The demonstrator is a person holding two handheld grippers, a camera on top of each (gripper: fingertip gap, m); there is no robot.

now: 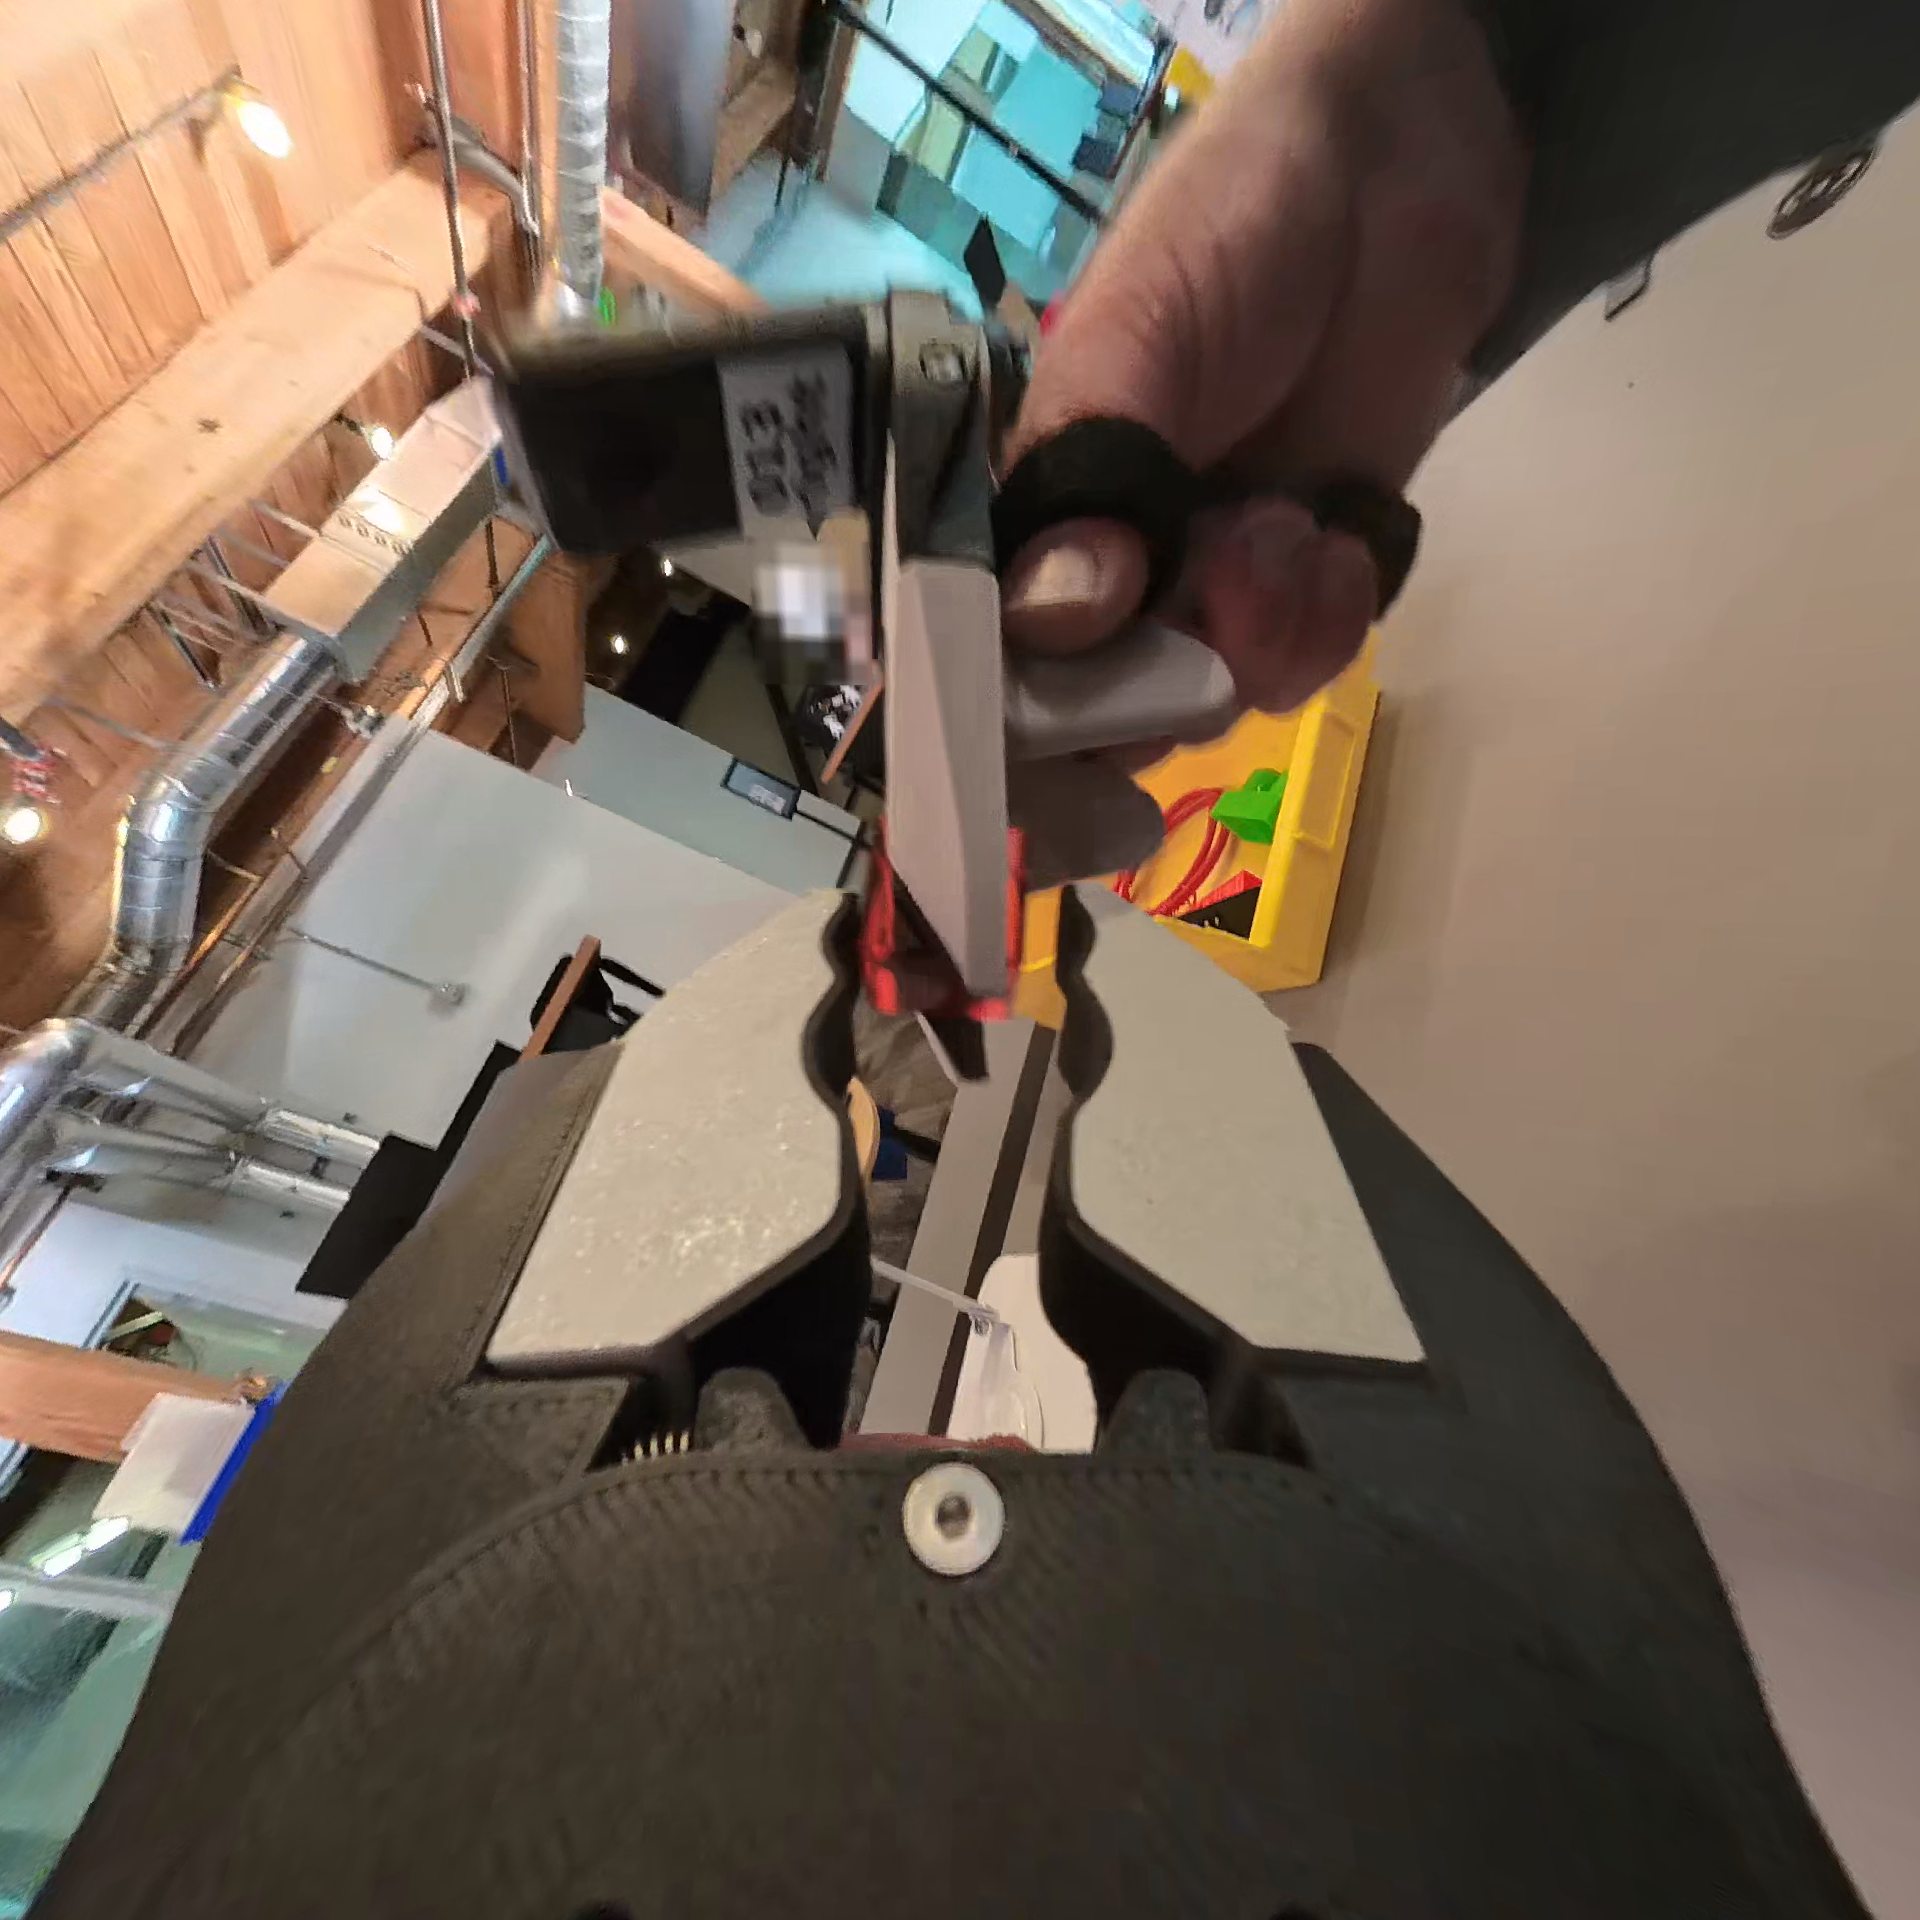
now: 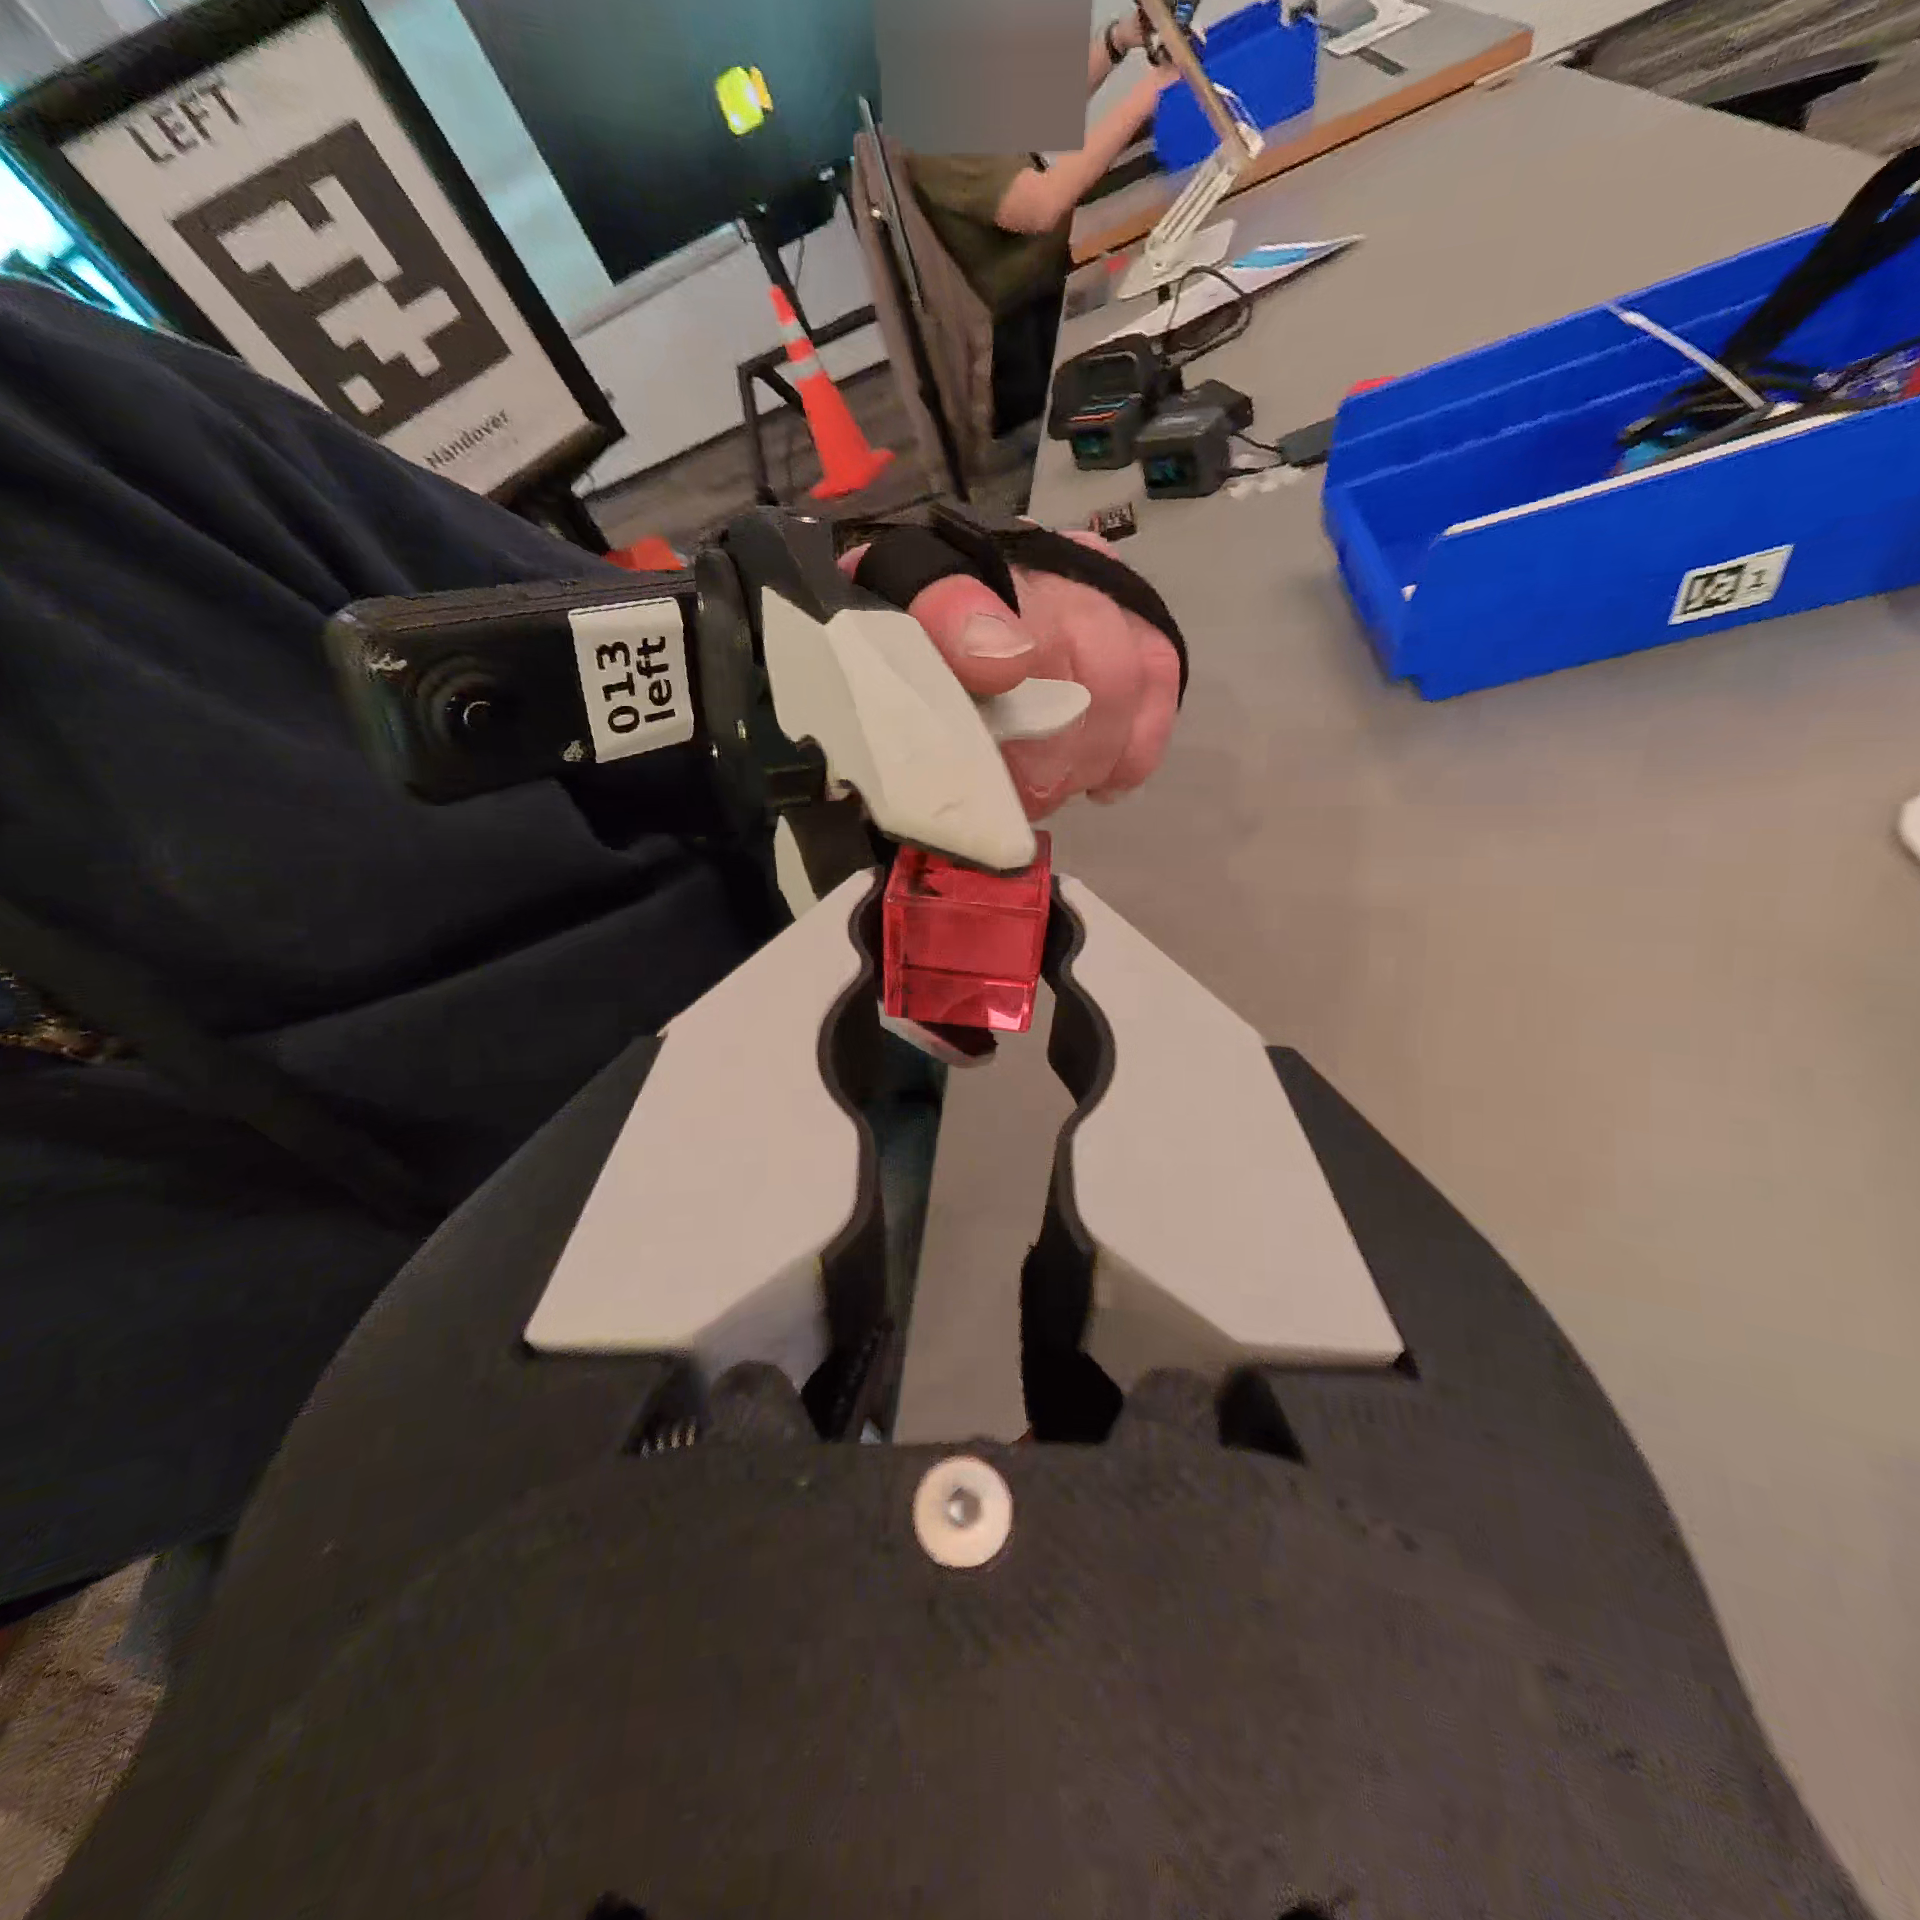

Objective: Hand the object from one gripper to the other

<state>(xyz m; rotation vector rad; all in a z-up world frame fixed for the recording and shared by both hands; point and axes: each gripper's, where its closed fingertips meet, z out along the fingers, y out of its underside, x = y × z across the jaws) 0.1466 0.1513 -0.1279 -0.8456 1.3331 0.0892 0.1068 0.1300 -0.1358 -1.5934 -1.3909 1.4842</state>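
A clear red cube (image 2: pixel 961 956) sits between both grippers above the grey table (image 2: pixel 1455 987). In the right wrist view my right gripper (image 2: pixel 961 904) has its two grey fingers pressed against the cube's left and right faces. The left gripper (image 2: pixel 971 945) comes in from the upper left, held by a hand, with one finger on top of the cube and one under it. In the left wrist view my left gripper (image 1: pixel 956 925) flanks the cube (image 1: pixel 883 935). The right gripper's grey finger (image 1: pixel 945 779) covers most of the cube there.
A yellow bin (image 1: pixel 1309 831) with red cords and a green piece stands behind the cube. A blue bin (image 2: pixel 1558 582) sits at the right of the table. A dark sleeve (image 2: pixel 260 831) fills the left. An orange cone (image 2: pixel 831 416) and a seated person (image 2: pixel 997 208) are far back. Only a small space, under 4 cm, lies between the two pairs of fingers.
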